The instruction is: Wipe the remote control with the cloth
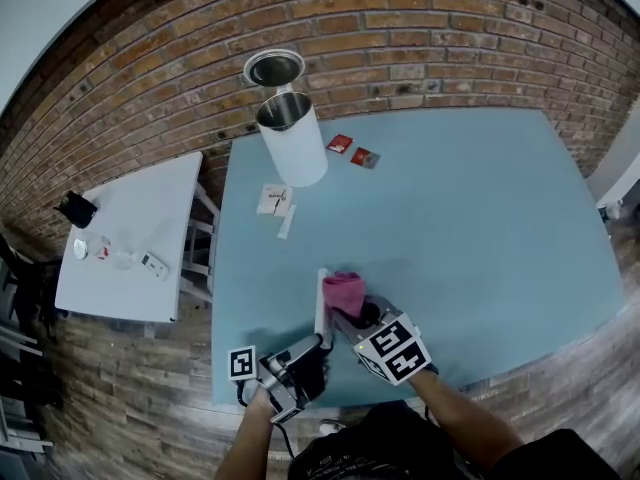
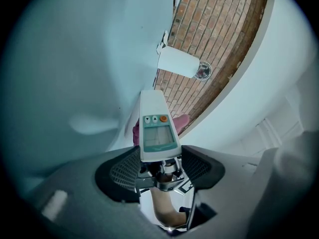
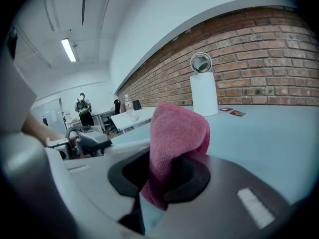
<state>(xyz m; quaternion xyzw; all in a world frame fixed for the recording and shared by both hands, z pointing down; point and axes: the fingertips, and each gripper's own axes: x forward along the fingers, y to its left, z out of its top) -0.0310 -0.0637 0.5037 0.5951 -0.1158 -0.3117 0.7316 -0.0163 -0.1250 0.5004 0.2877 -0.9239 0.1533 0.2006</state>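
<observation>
The white remote control [image 2: 157, 128] with a small screen and an orange button stands out from my left gripper [image 2: 158, 159], which is shut on its lower end. In the head view the remote [image 1: 321, 304] shows edge-on above the left gripper [image 1: 312, 346], near the table's front edge. A pink cloth [image 3: 175, 143] is clamped in my right gripper [image 3: 167, 180] and stands up from the jaws. In the head view the cloth [image 1: 345, 290] sits right beside the remote, at the tip of the right gripper [image 1: 352, 316]. A bit of pink cloth [image 2: 181, 121] peeks from behind the remote.
On the blue table [image 1: 480, 238] a white cylinder bin [image 1: 292, 138] stands at the back, with small red packets [image 1: 353, 151] and paper slips [image 1: 276, 202] near it. A white side table [image 1: 130, 238] with small items stands to the left. A brick wall [image 1: 400, 28] runs behind.
</observation>
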